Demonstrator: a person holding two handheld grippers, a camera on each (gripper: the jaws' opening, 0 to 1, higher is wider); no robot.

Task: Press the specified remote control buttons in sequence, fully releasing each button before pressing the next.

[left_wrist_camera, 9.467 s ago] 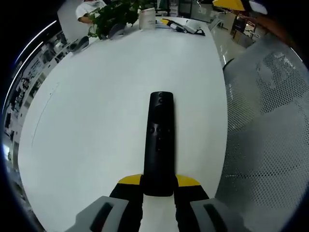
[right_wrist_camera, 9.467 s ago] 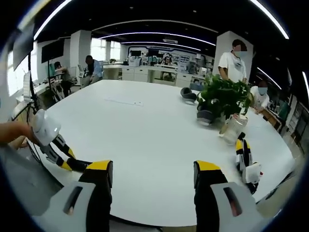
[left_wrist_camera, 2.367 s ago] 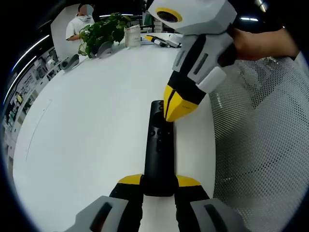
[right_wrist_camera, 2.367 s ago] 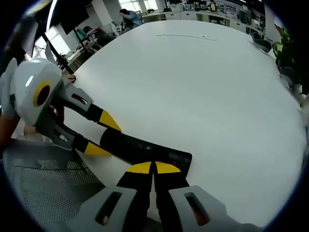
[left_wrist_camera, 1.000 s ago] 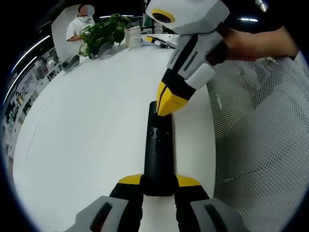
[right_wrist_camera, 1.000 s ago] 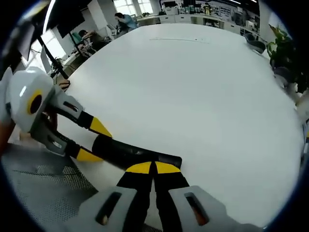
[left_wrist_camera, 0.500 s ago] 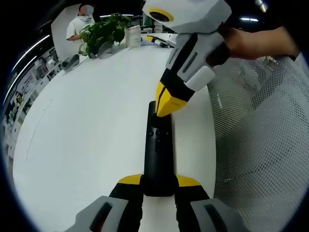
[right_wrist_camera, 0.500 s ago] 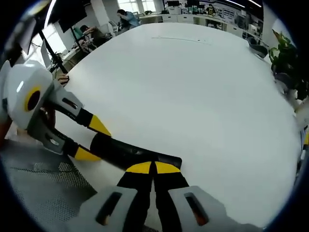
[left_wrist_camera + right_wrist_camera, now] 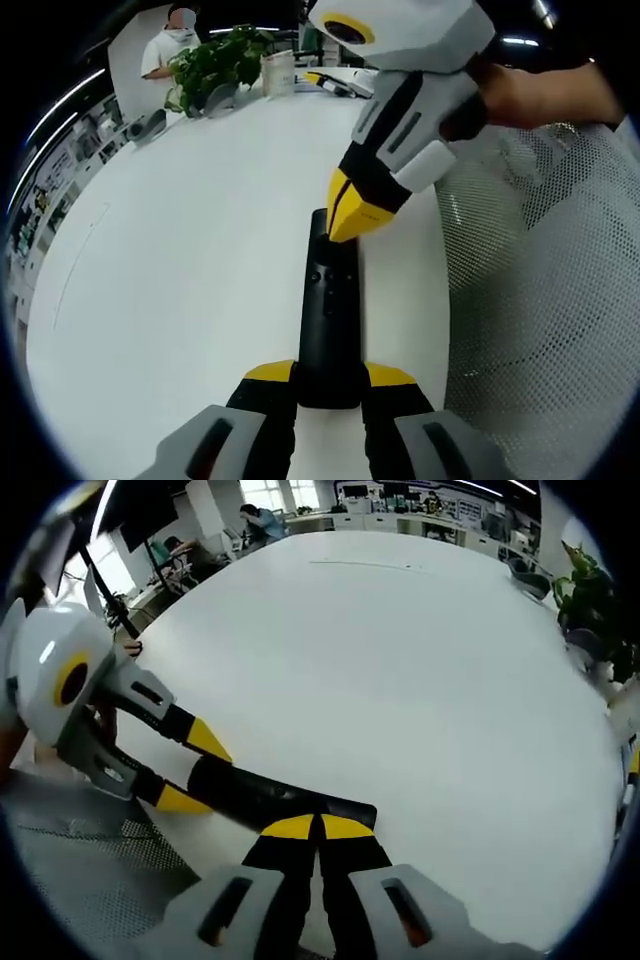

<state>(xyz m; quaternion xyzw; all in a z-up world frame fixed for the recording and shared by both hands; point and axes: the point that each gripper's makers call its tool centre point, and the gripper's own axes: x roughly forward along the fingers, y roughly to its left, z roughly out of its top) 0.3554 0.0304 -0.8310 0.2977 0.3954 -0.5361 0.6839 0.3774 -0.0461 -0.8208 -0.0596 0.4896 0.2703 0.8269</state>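
- Remote control (image 9: 328,305): black, long and slim, lying on the white table (image 9: 180,250). In the left gripper view it runs from the lower centre up to mid-frame, with small buttons on its upper half. In the right gripper view (image 9: 265,795) it lies slanted across the lower left.
- Left gripper (image 9: 328,375): 2 yellow-tipped jaws clenched on the near end of the remote control, 1 on each side. In the right gripper view (image 9: 185,770) it enters from the left, white body at the frame's left edge, jaws grasping the remote control's far end.
- Right gripper (image 9: 350,215): comes down from the upper right of the left gripper view, held by a hand (image 9: 530,95). Its 2 yellow tips are pressed together, nothing between them, and they meet the top end of the remote control. In the right gripper view (image 9: 318,828) the closed tips sit at lower centre, over the remote control's near end.
- Table: white, wide, rounded edge.
- Mesh chair back (image 9: 540,300): pale, at the right of the left gripper view.
- Potted plant (image 9: 210,60): green, upper left, at the table's far side.
- Person (image 9: 165,45): white top, standing behind the plant.
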